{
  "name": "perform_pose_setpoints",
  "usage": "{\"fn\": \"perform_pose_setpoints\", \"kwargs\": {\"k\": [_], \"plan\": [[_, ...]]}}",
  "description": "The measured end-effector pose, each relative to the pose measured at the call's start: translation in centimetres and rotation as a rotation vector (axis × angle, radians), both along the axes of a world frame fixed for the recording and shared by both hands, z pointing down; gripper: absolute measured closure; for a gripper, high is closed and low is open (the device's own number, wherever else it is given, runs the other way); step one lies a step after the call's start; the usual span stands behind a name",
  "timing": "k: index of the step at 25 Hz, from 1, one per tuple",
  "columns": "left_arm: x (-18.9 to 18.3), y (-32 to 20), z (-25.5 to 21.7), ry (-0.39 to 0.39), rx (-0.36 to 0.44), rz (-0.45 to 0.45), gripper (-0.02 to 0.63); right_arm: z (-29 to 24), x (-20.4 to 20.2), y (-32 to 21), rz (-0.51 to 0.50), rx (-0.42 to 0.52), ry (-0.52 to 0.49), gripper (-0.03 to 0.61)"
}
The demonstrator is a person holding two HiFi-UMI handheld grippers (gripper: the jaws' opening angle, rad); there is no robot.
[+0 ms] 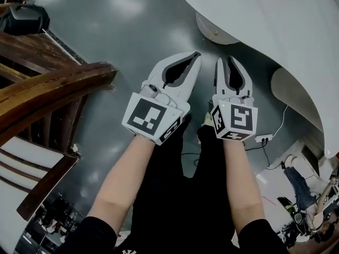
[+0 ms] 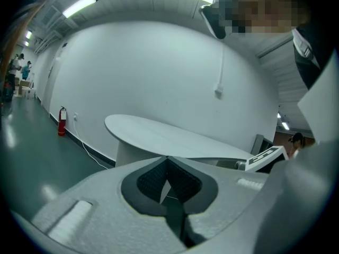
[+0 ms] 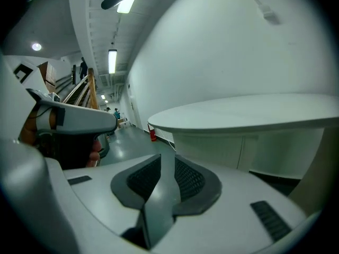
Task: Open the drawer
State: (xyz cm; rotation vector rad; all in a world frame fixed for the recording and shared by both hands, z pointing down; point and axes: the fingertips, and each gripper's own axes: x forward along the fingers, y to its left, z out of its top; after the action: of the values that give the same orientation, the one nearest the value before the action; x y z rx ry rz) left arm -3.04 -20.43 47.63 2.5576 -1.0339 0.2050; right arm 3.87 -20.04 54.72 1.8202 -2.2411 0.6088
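Note:
Both grippers hang side by side over the grey floor, pointing toward a white round-edged table (image 1: 275,25). My left gripper (image 1: 197,54) is shut, its tips touching with nothing between them; in the left gripper view (image 2: 167,159) the table (image 2: 159,134) lies ahead. My right gripper (image 1: 224,60) is open by a narrow gap and holds nothing. The right gripper view (image 3: 167,155) shows the tabletop (image 3: 243,112) and beneath it a white cabinet front (image 3: 222,144) with vertical seams. I cannot make out a drawer or a handle.
A dark wooden chair (image 1: 47,89) stands close on the left. A white power strip with cables (image 1: 263,138) lies on the floor to the right. A red fire extinguisher (image 2: 62,121) stands by the far wall. The table's round base (image 1: 212,30) is just ahead.

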Motion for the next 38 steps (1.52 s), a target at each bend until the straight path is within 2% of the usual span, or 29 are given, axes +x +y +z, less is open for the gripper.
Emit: {"fn": "perform_pose_setpoints", "kwargs": {"k": [8, 16, 29, 32, 38], "plan": [[0.3, -3.7, 7.5, 0.023, -0.006, 0.039, 0.607, 7.2, 0.3, -4.1, 0.087, 0.001, 0.029, 0.495], [1.3, -5.7, 11.4, 0.035, -0.006, 0.05, 0.607, 11.7, 1.7, -8.7, 0.145, 0.009, 0.054, 0.472], [1.4, -7.1, 12.9, 0.044, -0.002, 0.04, 0.607, 13.8, 2.6, -11.8, 0.207, 0.003, 0.055, 0.446], [1.5, -7.2, 12.7, 0.046, -0.002, 0.046, 0.607, 13.7, 3.2, -12.1, 0.237, -0.011, 0.071, 0.474], [0.7, -7.1, 12.4, 0.049, -0.016, 0.035, 0.607, 13.6, 3.0, -12.1, 0.246, -0.031, 0.084, 0.476]]}}
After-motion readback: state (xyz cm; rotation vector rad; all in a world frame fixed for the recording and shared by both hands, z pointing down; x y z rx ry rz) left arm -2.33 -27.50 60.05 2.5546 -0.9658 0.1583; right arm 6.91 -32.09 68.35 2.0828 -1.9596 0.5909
